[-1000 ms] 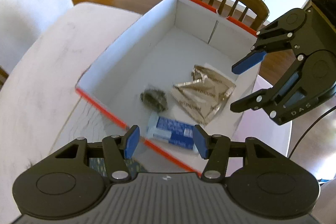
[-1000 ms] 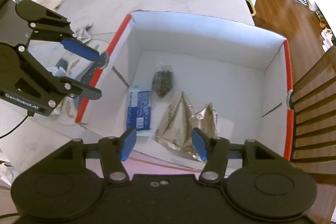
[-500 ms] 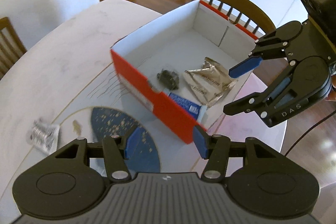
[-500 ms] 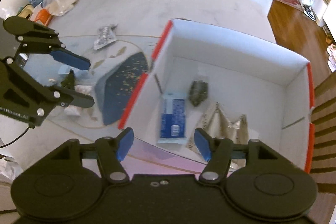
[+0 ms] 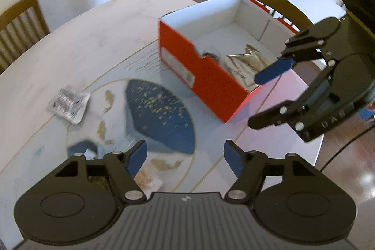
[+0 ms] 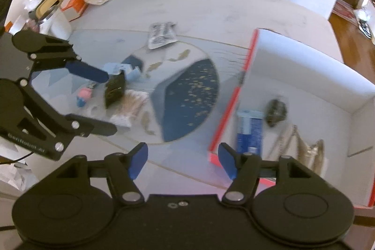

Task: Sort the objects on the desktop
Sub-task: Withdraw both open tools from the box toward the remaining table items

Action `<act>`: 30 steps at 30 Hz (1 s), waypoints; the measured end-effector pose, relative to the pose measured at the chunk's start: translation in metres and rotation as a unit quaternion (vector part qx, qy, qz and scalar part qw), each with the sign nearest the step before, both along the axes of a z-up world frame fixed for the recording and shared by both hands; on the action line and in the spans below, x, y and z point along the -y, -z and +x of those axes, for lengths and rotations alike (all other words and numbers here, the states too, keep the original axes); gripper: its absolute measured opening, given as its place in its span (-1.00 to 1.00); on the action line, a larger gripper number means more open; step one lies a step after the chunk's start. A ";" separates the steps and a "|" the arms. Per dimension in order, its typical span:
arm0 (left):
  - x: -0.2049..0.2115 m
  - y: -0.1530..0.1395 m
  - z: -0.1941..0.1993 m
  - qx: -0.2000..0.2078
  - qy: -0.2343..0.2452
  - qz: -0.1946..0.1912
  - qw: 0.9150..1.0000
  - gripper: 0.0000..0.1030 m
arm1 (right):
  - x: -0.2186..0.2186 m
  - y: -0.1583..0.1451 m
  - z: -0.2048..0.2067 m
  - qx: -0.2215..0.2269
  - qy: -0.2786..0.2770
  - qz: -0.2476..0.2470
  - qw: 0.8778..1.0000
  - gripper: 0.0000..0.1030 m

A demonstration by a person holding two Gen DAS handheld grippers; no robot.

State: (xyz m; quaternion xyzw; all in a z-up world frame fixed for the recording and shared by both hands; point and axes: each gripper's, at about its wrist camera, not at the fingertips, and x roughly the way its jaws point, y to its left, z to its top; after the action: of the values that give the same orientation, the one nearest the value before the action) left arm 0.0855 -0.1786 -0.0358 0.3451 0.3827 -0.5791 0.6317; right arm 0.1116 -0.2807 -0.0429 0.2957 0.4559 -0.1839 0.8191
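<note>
Both grippers are hanging empty above the bench (image 6: 211, 4), fingers spread wide on each. The left gripper (image 5: 185, 156) is hovering over the blue-patterned mat (image 5: 159, 114), with a cluster of unsorted bits just beneath and to its left. From the right wrist view that cluster is showing a dark packet (image 6: 114, 90), a small pink item (image 6: 83, 95), a pale blue piece (image 6: 131, 70) and a whitish wrapper (image 6: 126, 109), all lying close together. A silver sachet (image 6: 161, 34) is lying well apart from them, nearer the far edge of the mat.

The right gripper (image 6: 182, 159) is hanging near the front corner of the red box (image 5: 199, 72), which is serving as the collecting bin. Inside it 3 things are already lying flat on the floor: a blue packet (image 6: 249, 130), a dark lump (image 6: 275, 111) and a crumpled foil pouch (image 6: 302, 147).

Judging by this, the left gripper is positioned to pick from the cluster next, since it is nearest.
</note>
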 end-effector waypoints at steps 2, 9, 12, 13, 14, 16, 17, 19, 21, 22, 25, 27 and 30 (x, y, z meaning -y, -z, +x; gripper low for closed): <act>-0.010 0.002 0.007 0.005 -0.013 0.001 1.000 0.42 | -0.007 0.001 0.009 -0.001 -0.010 0.003 1.000 0.29; -0.044 0.010 0.028 0.022 -0.048 0.004 0.999 0.46 | -0.027 0.008 0.037 -0.014 -0.032 0.000 0.999 0.41; -0.056 0.015 0.037 0.026 -0.061 0.008 0.998 0.46 | -0.034 0.011 0.049 -0.016 -0.037 -0.001 0.999 0.52; -0.060 0.016 0.039 0.029 -0.066 0.010 0.997 0.51 | -0.036 0.011 0.053 -0.017 -0.040 -0.001 0.999 0.54; -0.064 0.018 0.043 0.031 -0.072 0.011 0.997 0.59 | -0.039 0.013 0.057 -0.019 -0.041 0.000 0.999 0.58; -0.071 0.019 0.049 0.027 -0.079 0.011 0.996 0.64 | -0.043 0.015 0.065 -0.021 -0.044 0.000 0.999 0.61; -0.074 0.020 0.052 0.026 -0.084 0.010 0.996 0.65 | -0.046 0.017 0.069 -0.023 -0.046 -0.002 0.999 0.63; -0.080 0.022 0.059 0.024 -0.093 0.009 0.995 0.69 | -0.050 0.019 0.076 -0.024 -0.048 -0.004 0.999 0.64; -0.087 0.023 0.067 0.020 -0.102 0.006 0.995 0.76 | -0.053 0.021 0.083 -0.026 -0.051 -0.001 0.998 0.65; -0.090 0.025 0.071 0.018 -0.106 0.006 0.994 0.86 | -0.054 0.022 0.086 -0.027 -0.053 -0.002 0.998 0.66; -0.099 0.029 0.085 0.016 -0.121 0.006 0.992 0.95 | -0.057 0.026 0.095 -0.030 -0.053 -0.002 0.998 0.66; -0.104 0.033 0.096 0.018 -0.135 0.007 0.991 0.96 | -0.058 0.029 0.100 -0.032 -0.053 0.000 0.998 0.67; -0.111 0.044 0.109 0.029 -0.152 0.015 0.988 0.99 | -0.060 0.033 0.107 -0.038 -0.060 -0.002 0.997 0.67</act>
State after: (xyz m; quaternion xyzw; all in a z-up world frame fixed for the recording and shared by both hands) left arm 0.1944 -0.0680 -0.0796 0.3097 0.4207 -0.4603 0.7178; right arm 0.2182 -0.2206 -0.0759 0.2590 0.5033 -0.1465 0.8112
